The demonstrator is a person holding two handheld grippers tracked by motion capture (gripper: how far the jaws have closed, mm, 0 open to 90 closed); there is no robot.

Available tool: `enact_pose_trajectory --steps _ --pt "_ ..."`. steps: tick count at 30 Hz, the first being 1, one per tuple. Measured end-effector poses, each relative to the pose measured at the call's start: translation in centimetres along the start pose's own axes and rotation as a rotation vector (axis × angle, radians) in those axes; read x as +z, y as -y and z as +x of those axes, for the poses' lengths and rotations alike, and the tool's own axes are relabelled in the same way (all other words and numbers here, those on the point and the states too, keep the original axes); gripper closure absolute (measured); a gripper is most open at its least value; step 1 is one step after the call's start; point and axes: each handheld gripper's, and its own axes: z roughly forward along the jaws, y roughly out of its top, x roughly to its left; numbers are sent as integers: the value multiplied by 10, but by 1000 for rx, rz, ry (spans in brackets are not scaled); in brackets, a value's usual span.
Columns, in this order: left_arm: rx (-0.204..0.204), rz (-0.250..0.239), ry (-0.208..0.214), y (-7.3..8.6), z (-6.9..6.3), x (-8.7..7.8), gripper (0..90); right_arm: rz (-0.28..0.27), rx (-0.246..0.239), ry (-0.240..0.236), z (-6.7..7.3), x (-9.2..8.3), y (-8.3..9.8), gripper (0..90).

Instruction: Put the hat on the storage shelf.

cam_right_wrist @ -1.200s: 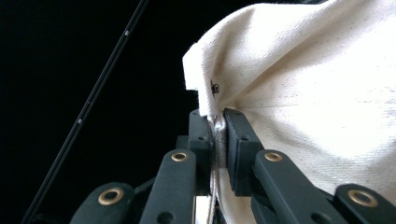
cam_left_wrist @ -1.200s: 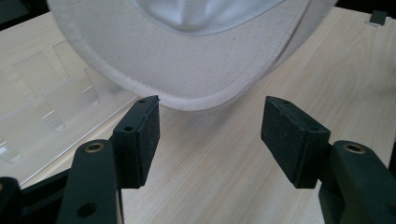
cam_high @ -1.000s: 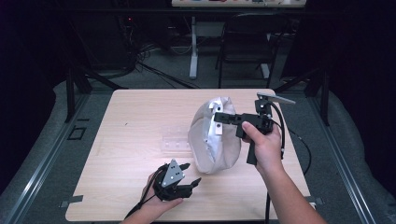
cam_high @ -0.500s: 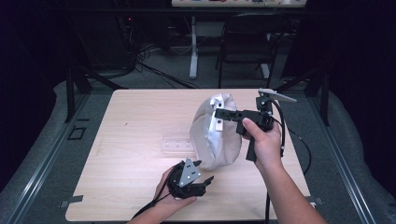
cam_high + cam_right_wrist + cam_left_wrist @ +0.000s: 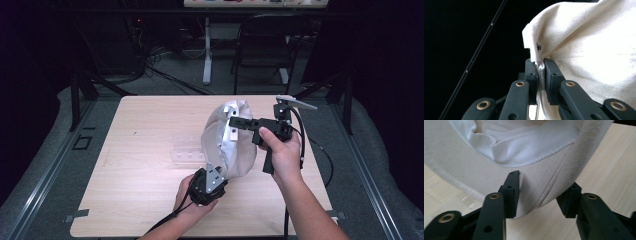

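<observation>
Your right gripper [image 5: 540, 75] pinches the cream canvas hat [image 5: 227, 142]; left gripper [image 5: 541, 195], jaws just closing, straddles its brim unpressed—seat deeper before clamping.

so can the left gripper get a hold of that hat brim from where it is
Probably yes. The left gripper has been closing, and the hat's brim already sits between its fingers, with nothing in the way. The right gripper holds the hat up.
</observation>
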Motion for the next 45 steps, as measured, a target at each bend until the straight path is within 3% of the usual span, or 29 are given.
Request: enact_pose_trajectory --steps 7,14,22,29,36,45 --pt "-9 -23 -7 0 8 -7 678 -6 -5 -4 2 -2 0 823" --pt "-41 -64 17 3 23 -13 734 -1 -7 -7 2 0 0 823" --pt "-29 -116 23 4 29 -16 798 13 -4 -3 -2 4 3 824" --pt "-45 -143 43 3 35 -15 826 24 -4 4 -7 6 6 823" --pt "-94 -162 90 -5 57 -11 832 25 -5 21 -8 11 4 823" --pt "-122 -145 127 -19 80 -2 832 12 12 36 -14 16 -6 824"
